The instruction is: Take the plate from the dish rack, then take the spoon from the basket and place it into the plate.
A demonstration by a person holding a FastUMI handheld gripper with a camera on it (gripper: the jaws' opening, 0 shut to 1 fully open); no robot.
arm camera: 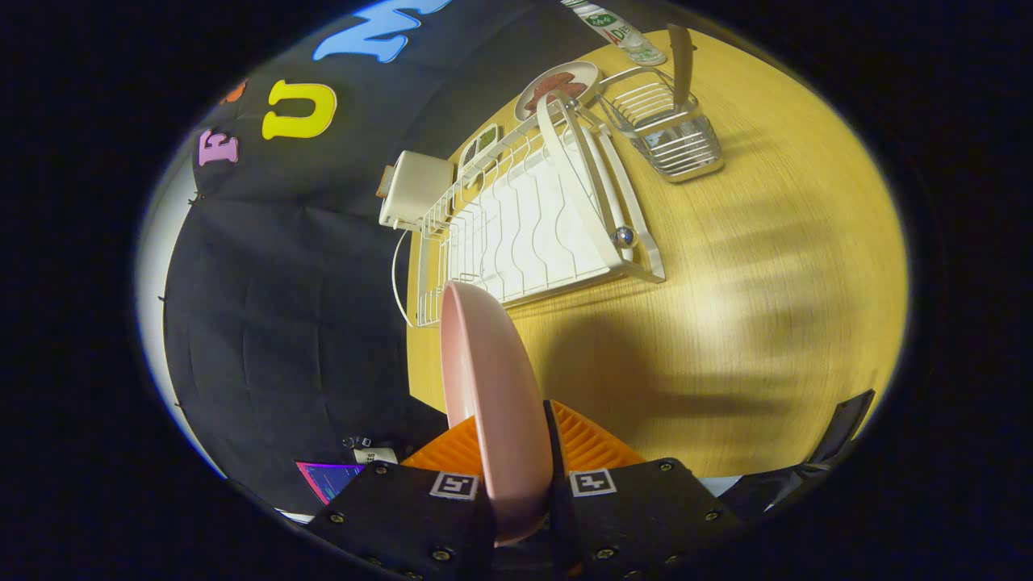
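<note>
Claw (516, 476), lower centre: closed on edge-on pink round plate (484, 379) (lower rim hidden between fingers); white wire dish rack (524, 226) on yellow wooden tabletop (726, 323) above.

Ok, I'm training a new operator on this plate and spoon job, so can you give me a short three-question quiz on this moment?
1. True or false: the pink plate is clamped on edge between the gripper fingers.
2. Where is the spoon?
A. Lying on the wooden table
B. Standing in the wire basket beside the dish rack
C. On the plate
3. Fill in: the small dish of food sits on the table just beyond the far end of the dish ____.

Key
1. True: one finger presses on each face of the plate.
2. B
3. rack
</note>
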